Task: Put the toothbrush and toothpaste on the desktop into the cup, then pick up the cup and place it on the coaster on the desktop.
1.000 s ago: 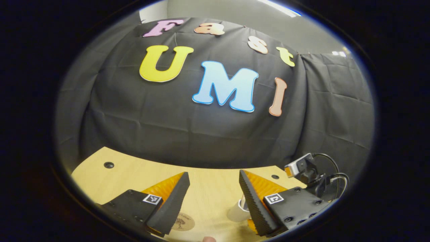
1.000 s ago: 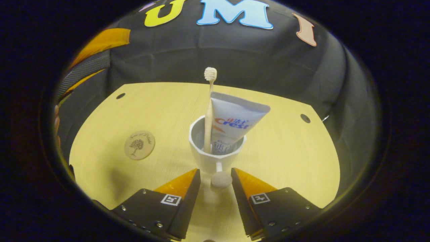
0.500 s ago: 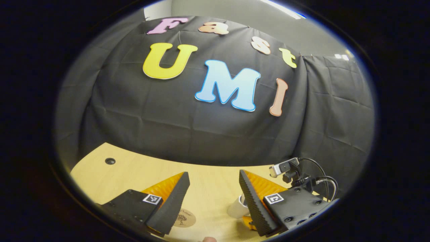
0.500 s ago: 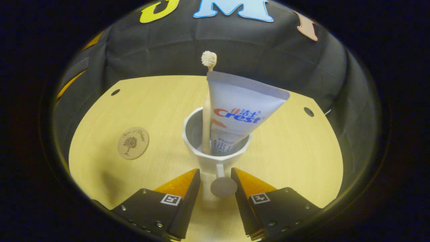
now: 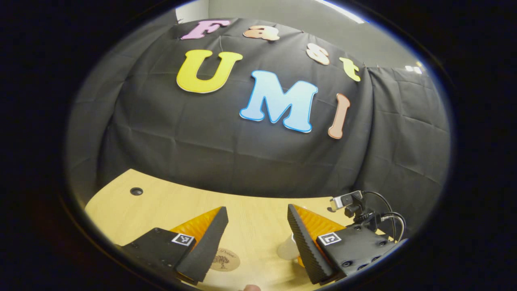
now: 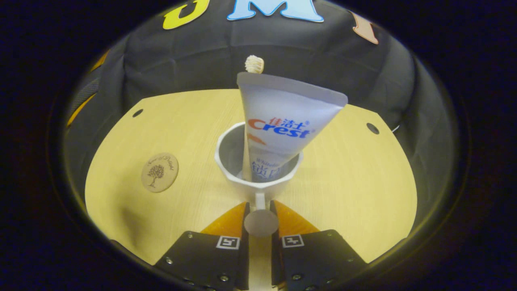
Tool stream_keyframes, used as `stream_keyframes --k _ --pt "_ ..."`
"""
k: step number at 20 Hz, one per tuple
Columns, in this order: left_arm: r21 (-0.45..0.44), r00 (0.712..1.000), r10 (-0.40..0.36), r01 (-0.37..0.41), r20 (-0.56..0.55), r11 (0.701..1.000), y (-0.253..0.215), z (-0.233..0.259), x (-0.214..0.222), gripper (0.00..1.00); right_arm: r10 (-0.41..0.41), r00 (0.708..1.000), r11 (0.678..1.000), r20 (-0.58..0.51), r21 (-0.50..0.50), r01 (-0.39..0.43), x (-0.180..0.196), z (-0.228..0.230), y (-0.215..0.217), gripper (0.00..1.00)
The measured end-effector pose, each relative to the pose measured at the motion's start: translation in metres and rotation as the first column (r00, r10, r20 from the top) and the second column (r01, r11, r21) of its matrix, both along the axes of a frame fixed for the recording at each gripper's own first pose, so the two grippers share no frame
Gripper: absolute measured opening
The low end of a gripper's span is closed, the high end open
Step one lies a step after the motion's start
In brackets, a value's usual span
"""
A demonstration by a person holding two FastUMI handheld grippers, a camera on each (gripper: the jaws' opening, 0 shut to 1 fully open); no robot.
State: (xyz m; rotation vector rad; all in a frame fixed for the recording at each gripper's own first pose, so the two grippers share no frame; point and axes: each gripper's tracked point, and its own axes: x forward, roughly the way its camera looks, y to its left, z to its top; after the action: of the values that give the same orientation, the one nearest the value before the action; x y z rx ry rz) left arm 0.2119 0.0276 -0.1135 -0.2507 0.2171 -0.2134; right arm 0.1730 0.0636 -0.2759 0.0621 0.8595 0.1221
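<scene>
A white cup (image 6: 258, 178) sits mid-table in the right gripper view, its handle (image 6: 261, 221) pointing back at me. A white toothpaste tube (image 6: 284, 121) stands in it and leans right. The toothbrush (image 6: 254, 64) stands behind the tube, bristles up. My right gripper (image 6: 259, 203) is shut on the handle, one finger pressing each side. The round wooden coaster (image 6: 159, 172) lies left of the cup. In the left gripper view my left gripper (image 5: 257, 208) hangs open above the table, with the coaster (image 5: 222, 259) below its gap and the cup's side (image 5: 287, 250) by its right finger.
The pale wooden table (image 6: 355, 182) has small round holes near its back corners. The black cloth wall runs close behind its far edge. The right gripper's camera and cables (image 5: 355, 206) rise at the lower right of the left gripper view.
My right gripper has moved forward to the cup and its fingers have shut on the handle. The left gripper has stayed open, drifting only slightly.
</scene>
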Motion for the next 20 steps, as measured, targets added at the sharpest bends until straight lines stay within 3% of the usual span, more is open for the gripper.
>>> stream_keyframes --k 4,5,8,13,14,15,20 --pt "-0.003 1.000 0.003 -0.003 -0.005 1.000 0.002 -0.001 -0.002 0.95 -0.033 0.999 0.999 0.024 0.010 0.032 -0.001 0.003 -0.003 0.17" --pt "-0.001 1.000 0.005 -0.005 -0.005 1.000 0.003 -0.001 -0.002 0.95 -0.040 0.999 0.999 0.022 0.010 0.040 0.002 0.001 -0.003 0.12" --pt "0.001 1.000 0.010 -0.010 -0.001 1.000 0.007 0.001 -0.003 0.95 -0.047 0.998 0.999 0.032 0.014 0.047 0.003 0.003 -0.004 0.12" --pt "0.003 1.000 0.023 -0.023 0.007 1.000 0.014 0.005 -0.009 0.95 -0.012 0.997 1.000 0.077 -0.009 0.013 -0.001 0.015 0.004 0.12" --pt "0.003 1.000 0.026 -0.026 0.009 1.000 0.016 0.007 -0.010 0.91 0.001 0.997 1.000 0.083 -0.014 0.000 -0.001 0.019 0.009 0.12" --pt "0.003 1.000 0.030 -0.030 0.010 1.000 0.018 0.009 -0.012 0.95 0.017 0.996 1.000 0.089 -0.016 -0.015 -0.001 0.024 0.015 0.11" --pt "-0.012 0.998 0.058 -0.058 0.025 0.998 0.037 0.022 -0.025 0.95 0.093 0.988 0.995 0.123 0.008 -0.095 0.004 0.048 0.057 0.12"
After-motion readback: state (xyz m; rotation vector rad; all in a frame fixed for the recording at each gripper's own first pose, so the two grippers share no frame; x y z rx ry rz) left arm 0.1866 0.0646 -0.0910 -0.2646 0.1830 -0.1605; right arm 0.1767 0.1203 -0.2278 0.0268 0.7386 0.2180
